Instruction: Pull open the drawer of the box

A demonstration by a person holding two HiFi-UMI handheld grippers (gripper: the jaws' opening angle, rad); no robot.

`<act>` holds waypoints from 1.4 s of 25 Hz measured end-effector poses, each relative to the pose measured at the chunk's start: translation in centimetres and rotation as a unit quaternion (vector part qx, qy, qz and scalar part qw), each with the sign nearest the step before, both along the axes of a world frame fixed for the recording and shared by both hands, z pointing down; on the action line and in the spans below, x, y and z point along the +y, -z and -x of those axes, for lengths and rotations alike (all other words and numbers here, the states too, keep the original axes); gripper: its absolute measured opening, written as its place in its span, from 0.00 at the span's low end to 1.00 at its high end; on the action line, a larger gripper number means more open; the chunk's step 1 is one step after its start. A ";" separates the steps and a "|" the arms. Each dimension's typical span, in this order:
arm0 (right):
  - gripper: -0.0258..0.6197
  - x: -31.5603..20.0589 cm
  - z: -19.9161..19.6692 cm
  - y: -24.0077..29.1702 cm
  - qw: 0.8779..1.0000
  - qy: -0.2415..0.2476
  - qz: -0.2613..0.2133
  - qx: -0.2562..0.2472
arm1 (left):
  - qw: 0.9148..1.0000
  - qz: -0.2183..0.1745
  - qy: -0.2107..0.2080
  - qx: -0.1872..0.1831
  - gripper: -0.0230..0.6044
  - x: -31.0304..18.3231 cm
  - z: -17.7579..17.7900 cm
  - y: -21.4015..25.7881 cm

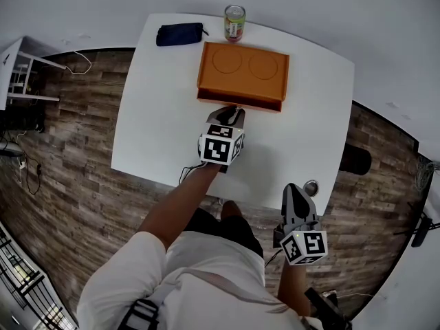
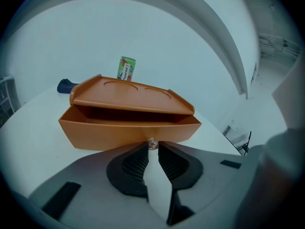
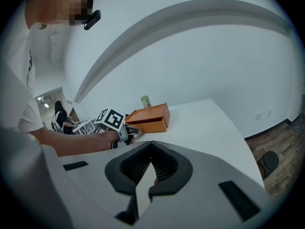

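Observation:
An orange box (image 1: 243, 71) with two round dents in its lid stands at the back of the white table (image 1: 155, 133). Its drawer (image 2: 119, 131) sticks out a little toward me, with a dark gap showing under the lid. My left gripper (image 1: 231, 114) is at the middle of the drawer front, its pads (image 2: 141, 156) shut on the small round knob (image 2: 152, 143). My right gripper (image 1: 298, 192) hangs off the table's near right edge, far from the box, with its fingertips (image 3: 151, 144) together and nothing between them.
A green drink can (image 1: 234, 23) stands just behind the box. A dark blue pouch (image 1: 179, 34) lies at the back left of the table. Wooden floor surrounds the table, and a white shelf (image 1: 20, 74) stands at far left.

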State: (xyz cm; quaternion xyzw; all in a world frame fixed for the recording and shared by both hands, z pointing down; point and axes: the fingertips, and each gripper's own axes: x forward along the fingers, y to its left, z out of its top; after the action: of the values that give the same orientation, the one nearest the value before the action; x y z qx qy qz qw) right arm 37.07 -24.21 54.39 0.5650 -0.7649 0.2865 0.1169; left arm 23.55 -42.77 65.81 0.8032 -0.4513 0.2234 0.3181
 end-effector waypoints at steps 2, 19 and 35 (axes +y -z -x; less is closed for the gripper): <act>0.04 0.1 0.0 0.0 1.000 0.001 -0.001 0.001 | 1.000 0.002 -0.002 -0.001 0.16 0.8 0.1 -0.1; 0.04 2.3 -0.7 0.3 1.000 0.011 -0.005 -0.003 | 1.000 0.005 0.030 -0.006 0.16 3.2 -0.7 0.0; 0.04 2.6 -1.2 0.3 1.000 0.022 -0.008 -0.006 | 0.999 0.009 0.041 -0.012 0.16 5.4 -1.3 -0.2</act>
State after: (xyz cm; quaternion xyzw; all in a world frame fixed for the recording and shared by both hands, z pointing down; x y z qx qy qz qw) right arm 38.24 -21.63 54.10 0.5472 -0.7802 0.2811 0.1135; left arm 24.85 -37.41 65.98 0.7783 -0.4857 0.2239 0.3289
